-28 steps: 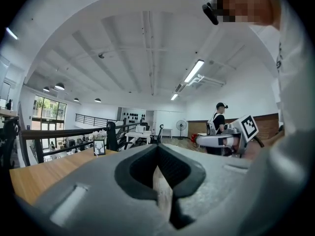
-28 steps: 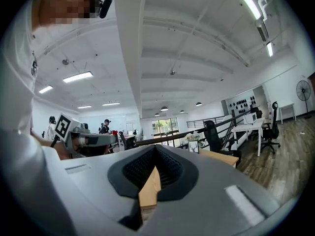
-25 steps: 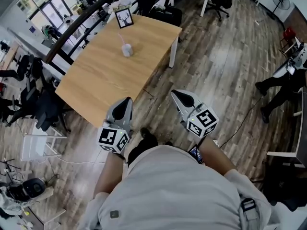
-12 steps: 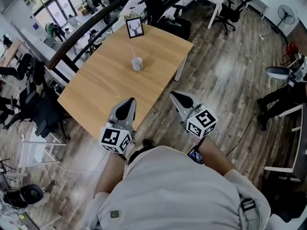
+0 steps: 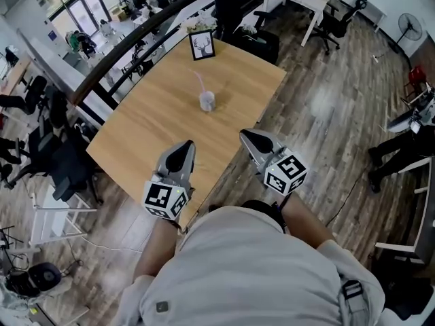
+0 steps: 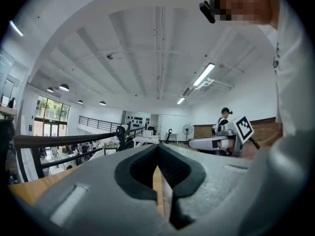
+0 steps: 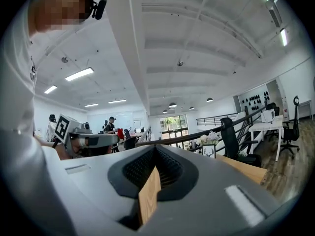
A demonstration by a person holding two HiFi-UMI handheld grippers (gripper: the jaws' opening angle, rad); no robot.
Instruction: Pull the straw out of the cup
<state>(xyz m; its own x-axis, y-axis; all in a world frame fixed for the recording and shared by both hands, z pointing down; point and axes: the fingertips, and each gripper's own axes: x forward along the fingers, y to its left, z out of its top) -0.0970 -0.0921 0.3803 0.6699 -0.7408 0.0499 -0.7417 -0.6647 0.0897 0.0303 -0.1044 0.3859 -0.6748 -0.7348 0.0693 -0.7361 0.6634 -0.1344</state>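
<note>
- Pale wood in the head view: table (image 5: pixel 149 128) with its near end under the left gripper (image 5: pixel 185 145) and its right edge beside the right gripper (image 5: pixel 246 136). Cup (image 5: pixel 206 101) mid-table, pink straw (image 5: pixel 200 81) in it and leaning left, well apart from both grippers. Bare tabletop between. Picture frame (image 5: pixel 202 45) at the far edge, open plank floor (image 5: pixel 326 114) to the right.
- Left gripper view: jaws pressed together at the tips, nothing clamped. Sliver of tabletop through the hollow behind them, railing (image 6: pixel 74 140) ahead on the left.
- Right gripper view: jaws together as well, empty. Table edge off to the right.
</note>
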